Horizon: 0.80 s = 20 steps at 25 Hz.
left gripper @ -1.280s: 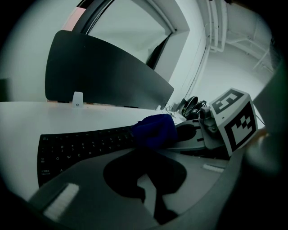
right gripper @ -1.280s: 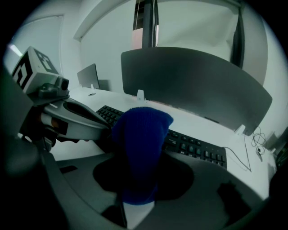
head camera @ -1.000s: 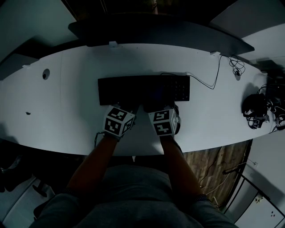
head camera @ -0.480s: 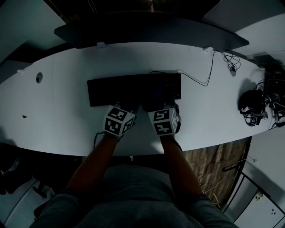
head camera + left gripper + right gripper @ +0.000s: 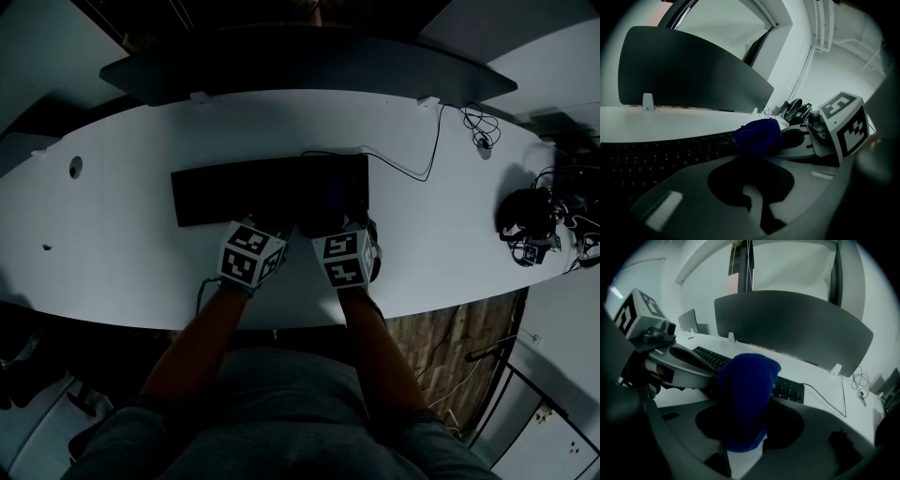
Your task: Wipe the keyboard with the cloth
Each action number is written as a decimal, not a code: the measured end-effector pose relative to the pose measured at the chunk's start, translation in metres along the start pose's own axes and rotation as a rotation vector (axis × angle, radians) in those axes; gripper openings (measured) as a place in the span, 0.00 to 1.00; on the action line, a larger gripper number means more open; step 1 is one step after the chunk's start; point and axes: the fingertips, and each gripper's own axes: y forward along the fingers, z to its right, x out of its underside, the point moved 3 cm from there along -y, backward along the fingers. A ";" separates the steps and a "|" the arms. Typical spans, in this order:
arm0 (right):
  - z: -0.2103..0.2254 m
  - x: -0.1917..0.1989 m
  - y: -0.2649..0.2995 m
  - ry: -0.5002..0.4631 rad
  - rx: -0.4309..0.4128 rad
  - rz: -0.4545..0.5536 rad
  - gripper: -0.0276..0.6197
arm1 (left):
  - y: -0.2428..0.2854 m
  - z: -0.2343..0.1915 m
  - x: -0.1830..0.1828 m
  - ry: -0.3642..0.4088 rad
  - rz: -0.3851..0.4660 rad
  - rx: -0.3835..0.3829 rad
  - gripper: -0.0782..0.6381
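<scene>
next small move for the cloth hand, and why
Probably slide the right gripper leftward along the keyboard: its jaws are clamped on the blue cloth, which sits over the keyboard's right part, while the keys to its left lie uncovered.

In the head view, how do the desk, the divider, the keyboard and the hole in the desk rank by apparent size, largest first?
1. desk, it spans nearly the whole picture
2. divider, clearly wider than the keyboard
3. keyboard
4. hole, by far the smallest

No two look alike in size.
</scene>
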 end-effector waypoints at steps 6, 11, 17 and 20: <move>0.023 0.014 -0.007 0.039 0.018 -0.002 0.31 | 0.013 0.011 -0.001 0.004 -0.006 0.009 0.12; 0.037 0.021 -0.011 0.056 0.023 0.004 0.31 | 0.026 0.022 -0.002 0.008 -0.013 0.021 0.12; 0.062 0.032 -0.019 0.086 0.041 0.002 0.31 | 0.044 0.036 -0.008 0.015 -0.015 0.040 0.12; 0.075 0.038 -0.021 0.105 0.051 0.001 0.31 | 0.051 0.041 -0.009 0.014 -0.018 0.044 0.12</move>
